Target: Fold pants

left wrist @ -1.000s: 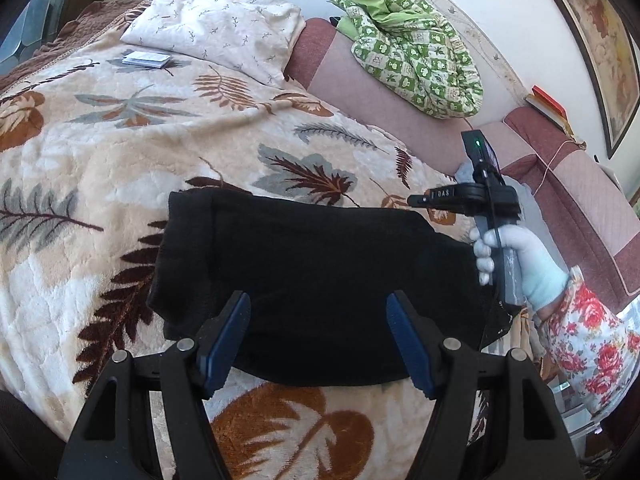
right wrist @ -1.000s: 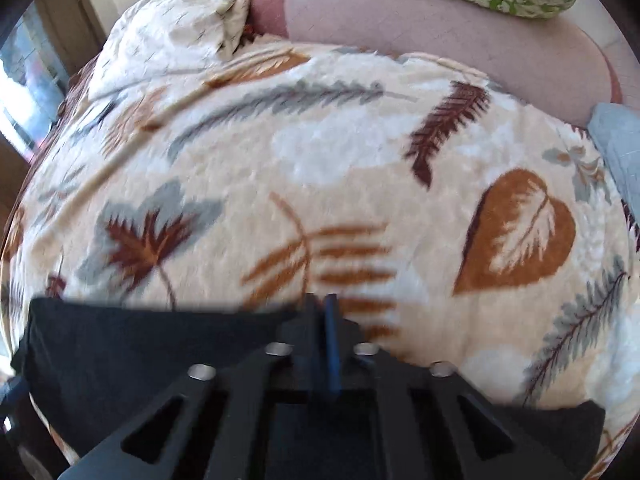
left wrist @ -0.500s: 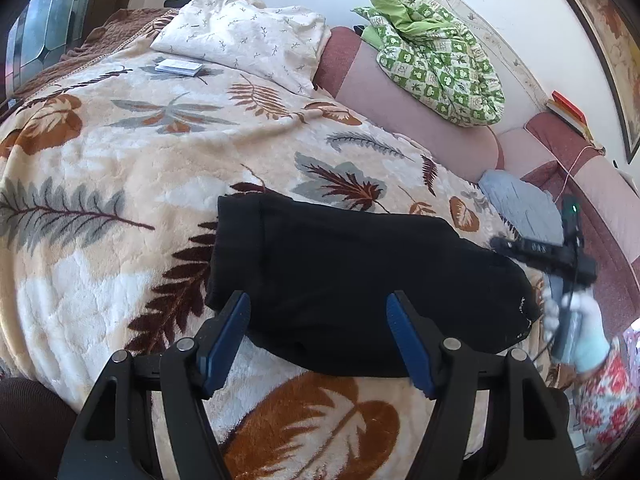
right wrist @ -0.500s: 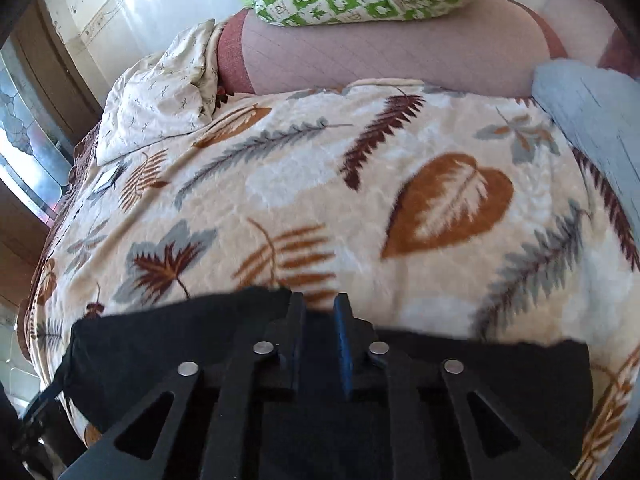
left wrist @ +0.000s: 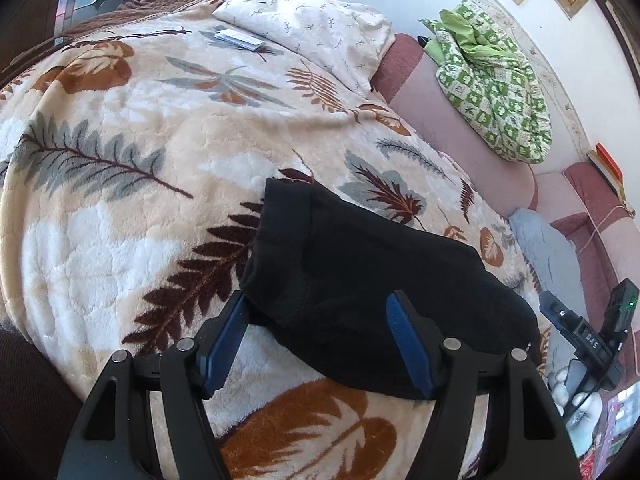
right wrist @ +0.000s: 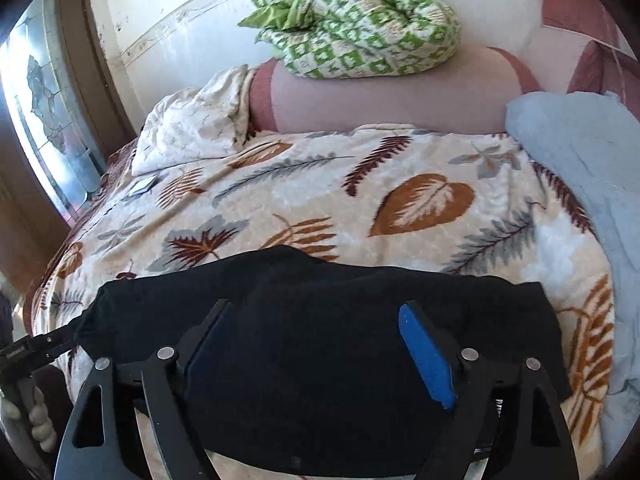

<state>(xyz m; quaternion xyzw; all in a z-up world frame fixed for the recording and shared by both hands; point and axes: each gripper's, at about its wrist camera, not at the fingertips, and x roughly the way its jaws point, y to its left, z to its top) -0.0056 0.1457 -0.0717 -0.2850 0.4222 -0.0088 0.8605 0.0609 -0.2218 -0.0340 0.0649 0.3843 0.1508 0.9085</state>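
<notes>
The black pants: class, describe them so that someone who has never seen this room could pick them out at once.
Start from the bed with the cream leaf-print blanket. Near its front edge, just ahead of the open left tongs, lie the black pants, folded into a compact bundle. They are the only plain black cloth there: the grey cloth beside them is pale, and the green quilt is checked.

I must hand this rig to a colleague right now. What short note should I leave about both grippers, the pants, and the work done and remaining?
Left gripper: jaws open, holding nothing, at the near left edge of the black pants.
Right gripper: jaws open, empty, over the pants.
The pants lie folded into a compact bundle on the leaf-pattern blanket, near its front edge.
Done: the pants are folded over and released.
Left: probably one more fold or smoothing, if a smaller bundle is wanted; I cannot tell how many layers there are.
</notes>
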